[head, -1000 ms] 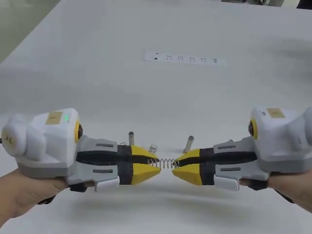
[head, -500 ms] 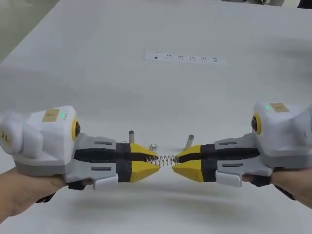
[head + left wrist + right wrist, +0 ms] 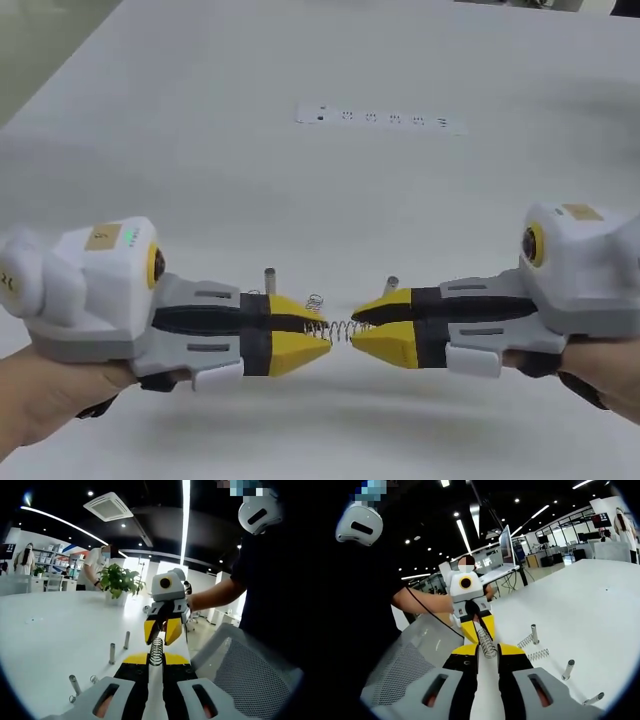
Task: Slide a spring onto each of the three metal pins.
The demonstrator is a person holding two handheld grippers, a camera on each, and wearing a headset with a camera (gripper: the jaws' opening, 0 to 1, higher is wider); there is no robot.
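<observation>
You bring your right tongs closer to the left tongs, each pinching an end of the spring at lower centre, shorter now and not yet on any of the pins behind it

The tabletop carries everything. In the head view the left gripper comes in from 9 o'clock and the right gripper from 3 o'clock, tip facing tip. One spring lies across between them, with one end in each pair of jaws. Behind it the left pin stands at about 11 o'clock and the right pin at 1 o'clock. A loose spring lies between these two pins. Far off at 12 o'clock lies a power strip. In the right gripper view a third pin is at 4 o'clock from the jaws, the nearest of the row.
</observation>
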